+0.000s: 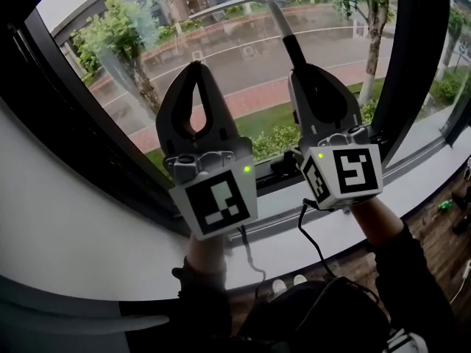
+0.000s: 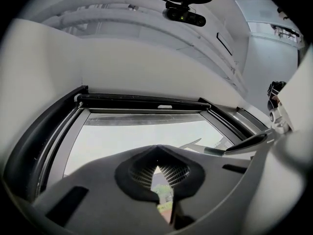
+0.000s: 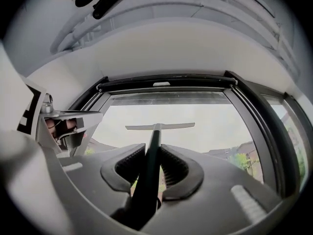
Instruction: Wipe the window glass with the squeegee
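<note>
The squeegee (image 1: 274, 6) stands against the window glass (image 1: 235, 65), its blade high on the pane and its dark handle running down into my right gripper (image 1: 307, 73), which is shut on it. In the right gripper view the handle (image 3: 148, 170) lies between the ribbed pads and the blade (image 3: 160, 126) sits level across the glass. My left gripper (image 1: 195, 66) is held up beside it on the left, shut with nothing in it and its tips touching. From the left gripper view the squeegee (image 2: 234, 146) shows off to the right of the shut left gripper (image 2: 157, 156).
A black window frame (image 1: 81, 145) surrounds the pane, with a thick black mullion (image 1: 412, 57) on the right. A white sill (image 1: 88, 234) runs below. Cables hang from both grippers over the person's dark sleeves (image 1: 412, 278). Trees and a road lie outside.
</note>
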`<control>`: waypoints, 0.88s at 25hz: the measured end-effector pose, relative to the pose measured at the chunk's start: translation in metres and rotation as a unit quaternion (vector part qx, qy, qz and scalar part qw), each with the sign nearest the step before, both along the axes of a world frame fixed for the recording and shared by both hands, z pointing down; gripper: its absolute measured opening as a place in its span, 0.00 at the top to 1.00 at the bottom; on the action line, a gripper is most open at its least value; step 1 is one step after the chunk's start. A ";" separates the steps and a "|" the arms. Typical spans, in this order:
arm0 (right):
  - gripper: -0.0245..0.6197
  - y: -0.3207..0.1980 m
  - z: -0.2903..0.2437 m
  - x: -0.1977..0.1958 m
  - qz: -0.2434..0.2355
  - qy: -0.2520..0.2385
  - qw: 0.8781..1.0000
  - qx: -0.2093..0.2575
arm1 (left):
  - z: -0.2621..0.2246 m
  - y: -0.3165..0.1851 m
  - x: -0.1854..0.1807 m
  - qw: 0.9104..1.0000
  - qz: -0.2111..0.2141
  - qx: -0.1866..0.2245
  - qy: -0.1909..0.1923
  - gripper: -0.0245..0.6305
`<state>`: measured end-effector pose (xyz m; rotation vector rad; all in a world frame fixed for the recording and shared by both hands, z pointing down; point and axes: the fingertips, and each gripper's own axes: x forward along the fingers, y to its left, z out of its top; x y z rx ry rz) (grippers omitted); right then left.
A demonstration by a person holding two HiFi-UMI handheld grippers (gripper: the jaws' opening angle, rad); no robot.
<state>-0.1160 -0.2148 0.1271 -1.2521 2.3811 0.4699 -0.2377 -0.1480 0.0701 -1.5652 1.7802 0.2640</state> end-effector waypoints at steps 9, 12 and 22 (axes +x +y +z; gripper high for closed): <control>0.81 0.008 0.068 0.003 -0.002 0.023 0.998 -0.053 | 0.012 0.001 0.004 1.000 0.014 0.001 0.010 0.96; 0.81 0.011 0.099 0.006 -0.001 0.033 0.996 -0.079 | 0.016 0.004 0.007 1.000 0.020 0.006 0.006 0.96; 0.81 0.018 0.197 0.016 0.015 0.067 0.984 -0.167 | 0.077 0.010 0.005 0.999 0.006 0.008 0.037 0.96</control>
